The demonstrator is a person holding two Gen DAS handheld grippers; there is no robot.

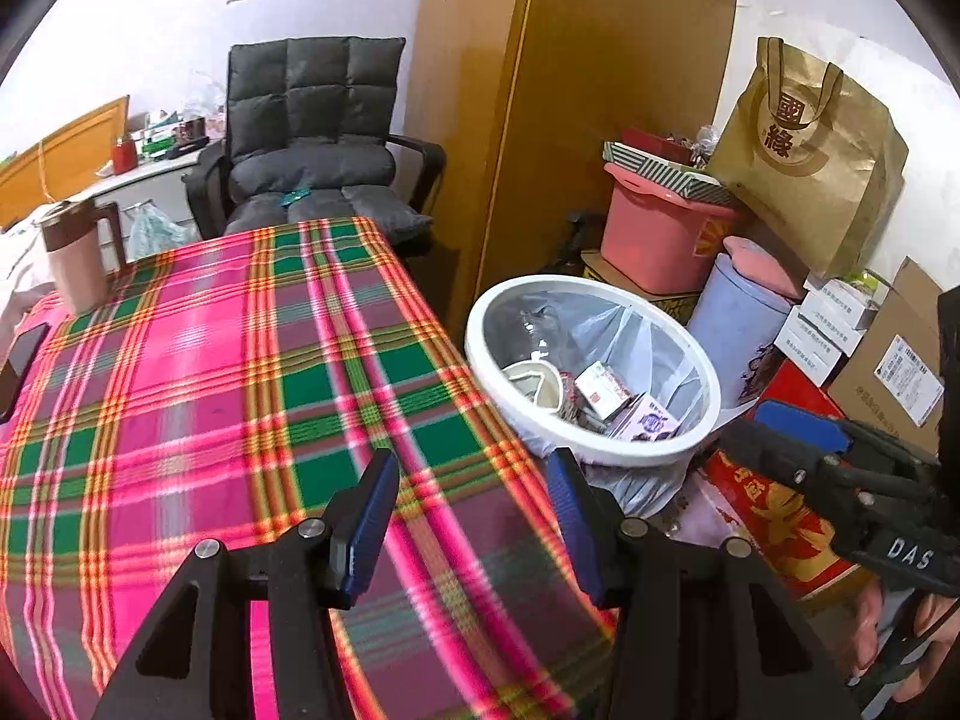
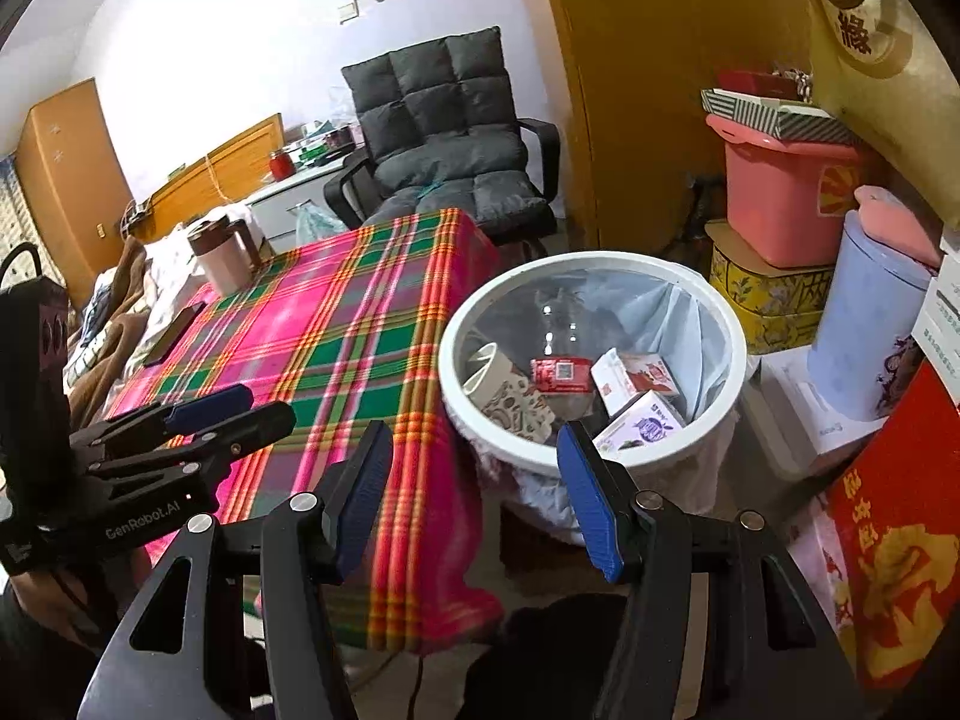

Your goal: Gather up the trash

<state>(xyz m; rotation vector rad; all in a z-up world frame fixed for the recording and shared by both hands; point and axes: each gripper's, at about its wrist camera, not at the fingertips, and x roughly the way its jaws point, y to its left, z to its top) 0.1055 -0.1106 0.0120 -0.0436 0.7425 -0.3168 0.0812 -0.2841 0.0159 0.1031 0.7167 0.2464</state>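
A white round trash bin (image 1: 708, 378) with a clear liner stands on the floor right of the table; it also shows in the right wrist view (image 2: 591, 261). Inside lie a paper cup (image 2: 498, 384), a red packet (image 2: 561, 373), a white-red box (image 2: 636, 378) and a purple-print carton (image 2: 642, 426). My left gripper (image 1: 474, 510) is open and empty over the table's right part. My right gripper (image 2: 474, 498) is open and empty, hanging near the bin's front rim. It also shows from the side in the left wrist view (image 1: 798, 429).
A pink-green plaid cloth (image 1: 240, 360) covers the table, with a pink lidded jug (image 1: 75, 258) and a dark phone (image 1: 18, 360) at its left. A grey padded chair (image 1: 312, 138) stands behind. Pink tub (image 1: 660, 240), blue canister (image 1: 735, 324), boxes and a paper bag (image 1: 810, 156) crowd the right.
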